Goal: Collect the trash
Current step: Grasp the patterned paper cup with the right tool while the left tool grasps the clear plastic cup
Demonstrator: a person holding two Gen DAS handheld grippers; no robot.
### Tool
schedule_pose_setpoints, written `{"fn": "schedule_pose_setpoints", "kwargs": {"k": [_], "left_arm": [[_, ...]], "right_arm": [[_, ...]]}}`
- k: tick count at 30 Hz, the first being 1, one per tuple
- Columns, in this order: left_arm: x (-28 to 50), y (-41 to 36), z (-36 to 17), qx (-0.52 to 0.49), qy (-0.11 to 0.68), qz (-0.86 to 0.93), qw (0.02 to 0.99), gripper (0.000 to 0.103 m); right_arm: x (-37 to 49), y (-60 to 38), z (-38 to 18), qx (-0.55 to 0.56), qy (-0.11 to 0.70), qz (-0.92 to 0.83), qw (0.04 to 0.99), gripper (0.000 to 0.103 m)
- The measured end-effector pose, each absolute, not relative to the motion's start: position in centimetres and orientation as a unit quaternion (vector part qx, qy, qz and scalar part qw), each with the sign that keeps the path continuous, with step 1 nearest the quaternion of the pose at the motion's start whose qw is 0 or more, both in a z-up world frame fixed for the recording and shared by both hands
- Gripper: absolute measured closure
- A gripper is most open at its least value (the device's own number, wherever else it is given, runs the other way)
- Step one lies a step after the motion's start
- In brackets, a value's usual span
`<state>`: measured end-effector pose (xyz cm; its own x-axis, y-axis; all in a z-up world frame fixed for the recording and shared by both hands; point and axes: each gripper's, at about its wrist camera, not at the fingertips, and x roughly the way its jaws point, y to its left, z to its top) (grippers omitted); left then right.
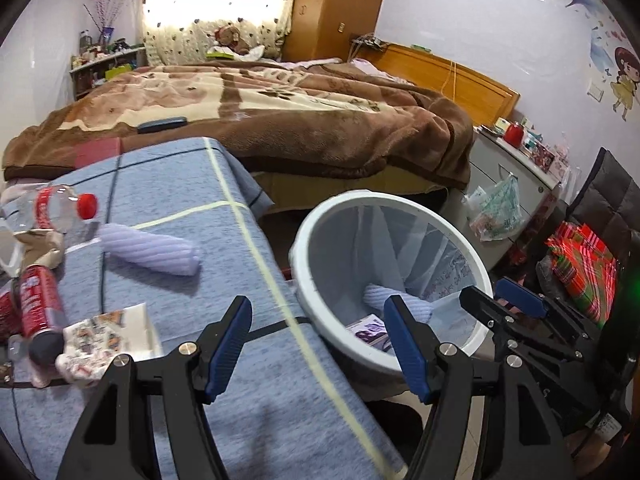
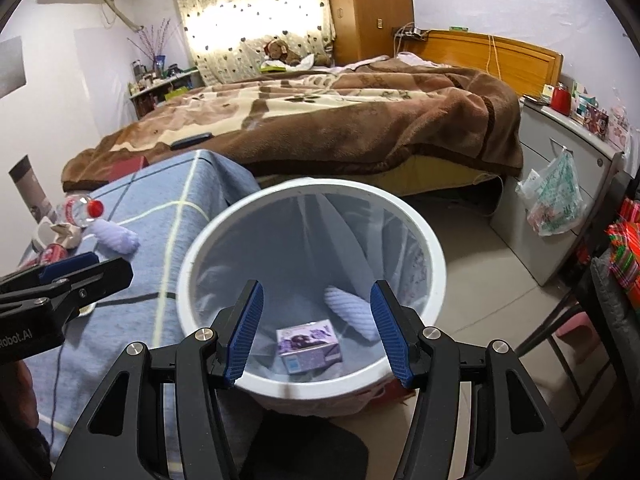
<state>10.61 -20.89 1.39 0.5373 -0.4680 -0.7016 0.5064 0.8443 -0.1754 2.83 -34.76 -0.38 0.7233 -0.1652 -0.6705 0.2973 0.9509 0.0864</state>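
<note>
The left gripper (image 1: 318,348) is held open and empty over the blue-clothed table (image 1: 180,184); a white round plastic bin (image 1: 320,304) beside it is seen holding a lavender ribbed roll (image 1: 400,300)

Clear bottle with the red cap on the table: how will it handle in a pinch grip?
The bottle looks empty, so probably light and easy to lift. Its clear thin wall would likely crumple under the pads, so expect a soft, slippery grip. It lies on its side on the cloth beside the lilac roll, so a nudge may roll it.
</note>
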Motion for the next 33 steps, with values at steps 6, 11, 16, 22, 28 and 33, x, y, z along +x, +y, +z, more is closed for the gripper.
{"fn": "schedule_pose_setpoints", "kwargs": {"k": [6,11,16,22,28,33], "left_arm": [[10.0,-18.0,1.9,0.016,0.381,-0.250,0.890,0.032],[10.0,-14.6,1.7,-0.007,0.383,-0.227,0.895,0.032],[10.1,-10.7,1.3,-0.022,0.385,-0.188,0.903,0.032],[10.2,-6.1,0.7,-0.043,0.386,-0.145,0.910,0.031],[10.1,-2.2,-0.1,-0.055,0.390,-0.102,0.913,0.031],[10.2,0.3,-0.5,-0.064,0.394,-0.081,0.913,0.031]], "right_arm": [[3.0,-32.9,0.2,0.094,0.335,-0.103,0.932,0.046],[3.2,-31.0,0.4,0.090,0.328,-0.077,0.937,0.046],[4.1,-28.6,0.2,0.077,0.330,-0.044,0.940,0.046],[5.1,-26.0,0.1,0.062,0.333,-0.006,0.941,0.046],[6.2,-23.6,-0.3,0.047,0.340,0.029,0.939,0.046],[6.9,-21.9,-0.8,0.041,0.348,0.079,0.933,0.046]]}}
